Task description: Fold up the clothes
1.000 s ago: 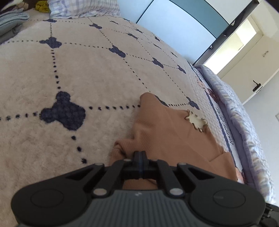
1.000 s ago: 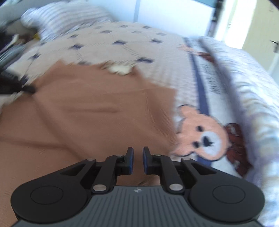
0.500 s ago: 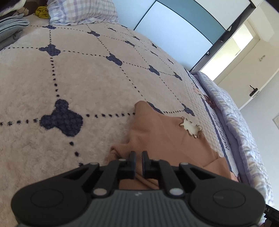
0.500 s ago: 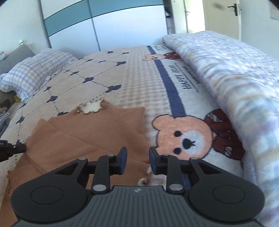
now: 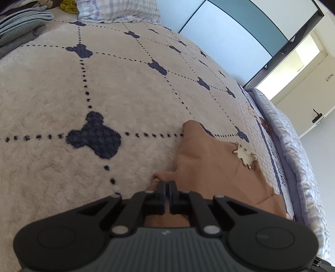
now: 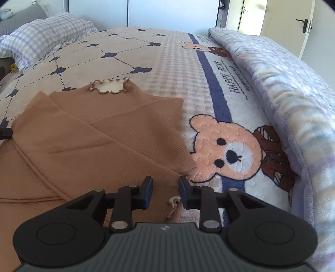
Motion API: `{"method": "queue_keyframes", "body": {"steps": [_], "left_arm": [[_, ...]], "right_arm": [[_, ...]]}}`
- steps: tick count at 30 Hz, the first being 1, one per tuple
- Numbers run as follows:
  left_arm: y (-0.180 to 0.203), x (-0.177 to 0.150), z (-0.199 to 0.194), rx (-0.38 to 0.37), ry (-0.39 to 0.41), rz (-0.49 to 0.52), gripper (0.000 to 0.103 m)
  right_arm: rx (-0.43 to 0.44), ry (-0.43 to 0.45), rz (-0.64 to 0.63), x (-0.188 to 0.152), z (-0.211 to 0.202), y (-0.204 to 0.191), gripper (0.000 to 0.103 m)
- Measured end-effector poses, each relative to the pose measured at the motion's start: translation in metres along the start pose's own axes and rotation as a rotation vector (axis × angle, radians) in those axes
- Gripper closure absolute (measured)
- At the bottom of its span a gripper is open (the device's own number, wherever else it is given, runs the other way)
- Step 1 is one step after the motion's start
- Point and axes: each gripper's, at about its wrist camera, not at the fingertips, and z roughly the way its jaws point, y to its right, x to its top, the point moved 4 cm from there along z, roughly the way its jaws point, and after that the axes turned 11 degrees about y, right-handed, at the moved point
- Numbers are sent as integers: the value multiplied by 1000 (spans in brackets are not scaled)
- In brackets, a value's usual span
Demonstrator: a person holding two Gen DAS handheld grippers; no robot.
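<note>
On the bed's fleece blanket [image 5: 62, 87] lies your tan garment [image 6: 88, 134], sleeves folded in. Your left gripper [image 5: 166, 187] is pinched on its edge; your right gripper [image 6: 164, 185] hovers with fingers apart and empty. Only the left view shows folded clothes [image 5: 18, 23] stacked by the pillow [image 5: 117, 10]; only the right shows the bear print [image 6: 228, 150] and bunched quilt [image 6: 293, 87].

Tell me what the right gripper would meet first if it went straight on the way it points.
Most likely the brown top: the right gripper, jaws open, points down at its near edge, with the bear blanket just right. Depth is uncertain.
</note>
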Motion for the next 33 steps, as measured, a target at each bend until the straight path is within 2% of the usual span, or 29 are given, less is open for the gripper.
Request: {"method": "queue_keyframes", "body": {"steps": [5, 8, 9, 11, 12, 13, 15, 17, 21, 23, 26, 30, 32, 33], "left_arm": [[14, 4, -11, -82, 68, 21, 98], [33, -2, -12, -158, 88, 103, 90], [38, -6, -9, -161, 76, 130, 86], [36, -15, 2, -89, 29, 172, 85], [33, -19, 9, -40, 1, 186, 89], [27, -21, 12, -25, -4, 186, 97], [24, -18, 13, -21, -11, 185, 99], [25, -18, 10, -14, -11, 192, 99], [32, -22, 10, 1, 0, 267, 99], [31, -21, 8, -3, -9, 258, 99], [25, -14, 5, -18, -26, 217, 99], [24, 2, -11, -73, 36, 225, 84], [23, 1, -9, -137, 16, 190, 80], [22, -4, -3, -153, -13, 172, 80]], "right_arm": [[-22, 23, 2, 4, 0, 2, 69], [7, 46, 1, 8, -3, -4, 68], [29, 55, 4, 9, -4, -7, 68], [78, 46, 8, 8, -3, -14, 66], [99, 22, 12, 5, 0, -17, 64], [112, -10, 11, 1, 5, -20, 63], [109, -48, -20, -8, 12, -26, 61], [106, -34, -32, -5, 9, -28, 60], [110, 21, -44, 3, 3, -32, 61], [140, 63, -23, 10, -1, -37, 61], [239, 143, 38, 26, -8, -52, 61], [331, 175, 33, 33, -7, -86, 61], [358, 180, 23, 36, -5, -99, 64], [378, 190, 29, 39, -5, -105, 70]]}}
